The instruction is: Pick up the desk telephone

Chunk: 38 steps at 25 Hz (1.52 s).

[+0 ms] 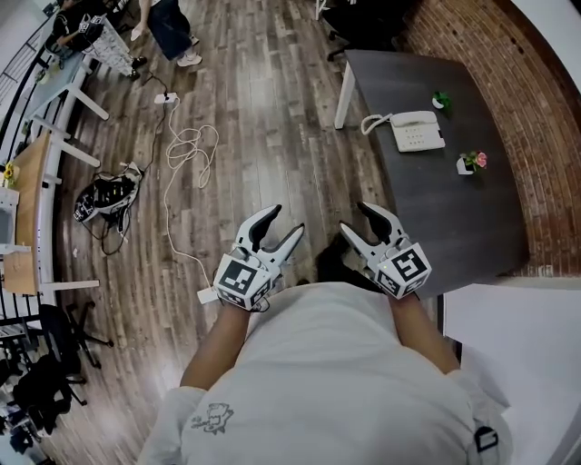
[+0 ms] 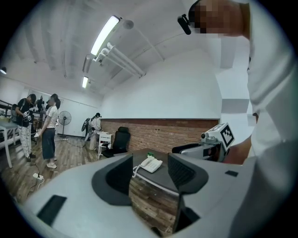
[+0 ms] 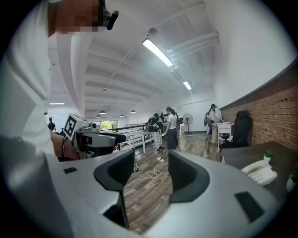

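The white desk telephone point(image 1: 416, 132) with its curly cord sits on the far part of a dark grey table point(image 1: 454, 209), well ahead of both grippers. My left gripper point(image 1: 283, 221) hangs open over the wooden floor, left of the table's near corner. My right gripper point(image 1: 357, 218) is open at the table's near left edge. Neither holds anything. In the left gripper view the telephone point(image 2: 151, 163) shows far off between the open jaws of the left gripper point(image 2: 150, 173). In the right gripper view the telephone point(image 3: 260, 173) lies off to the right of the right gripper point(image 3: 151, 175), which faces the floor.
Two small potted plants point(image 1: 440, 100) point(image 1: 472, 162) stand near the phone. A brick wall point(image 1: 517, 82) runs behind the table. A white cable point(image 1: 186, 150), a power strip point(image 1: 165, 97) and a black bag point(image 1: 107, 195) lie on the floor. People stand at the far left point(image 1: 168, 27).
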Available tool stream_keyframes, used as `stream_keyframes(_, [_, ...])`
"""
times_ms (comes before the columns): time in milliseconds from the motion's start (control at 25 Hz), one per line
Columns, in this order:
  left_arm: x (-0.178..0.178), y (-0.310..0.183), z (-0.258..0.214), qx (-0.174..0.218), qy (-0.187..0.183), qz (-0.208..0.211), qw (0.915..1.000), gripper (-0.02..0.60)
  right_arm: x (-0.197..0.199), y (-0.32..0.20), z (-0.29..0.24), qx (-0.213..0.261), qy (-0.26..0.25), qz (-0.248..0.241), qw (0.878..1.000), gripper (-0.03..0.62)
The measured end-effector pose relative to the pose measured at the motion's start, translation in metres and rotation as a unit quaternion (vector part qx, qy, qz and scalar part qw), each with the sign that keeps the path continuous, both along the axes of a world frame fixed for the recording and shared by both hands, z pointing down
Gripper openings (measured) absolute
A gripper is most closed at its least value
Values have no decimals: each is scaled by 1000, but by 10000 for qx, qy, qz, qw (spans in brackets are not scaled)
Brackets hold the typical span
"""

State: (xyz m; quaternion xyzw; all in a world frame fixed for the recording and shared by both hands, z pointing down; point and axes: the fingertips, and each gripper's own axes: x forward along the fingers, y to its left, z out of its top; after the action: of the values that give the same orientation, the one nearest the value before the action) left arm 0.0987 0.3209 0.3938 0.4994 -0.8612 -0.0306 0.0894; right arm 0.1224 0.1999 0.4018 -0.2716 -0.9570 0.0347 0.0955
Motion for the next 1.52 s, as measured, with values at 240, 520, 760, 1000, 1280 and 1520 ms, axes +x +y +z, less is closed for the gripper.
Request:
stream_keyframes(240, [-38, 7, 6, -34, 43, -281, 9996, 250, -43, 4, 6, -113, -58, -191, 9997, 232])
stream_keyframes(520, [-93, -19, 6, -3, 116, -385, 9992, 250, -102, -25, 5, -131, -23, -292, 9995, 230])
stream_keyframes(760, [-153, -77, 8, 31, 165, -317, 9994, 250, -158, -77, 5, -210, 72, -384, 9990, 220])
stream_keyframes(1000, [-202, -149, 9, 67, 252, -98, 9996, 250, -202, -143, 2, -344, 67, -240, 9991, 218])
stream_keyframes(1280, [-237, -229, 3, -42, 209, 395, 9990, 250, -226, -226, 0, -556, -37, 299, 9980, 218])
stream_keyframes(1520, [-250, -283, 9, -119, 257, 815, 9963, 247, -225, -282, 4, -669, -80, 875, 9939, 218])
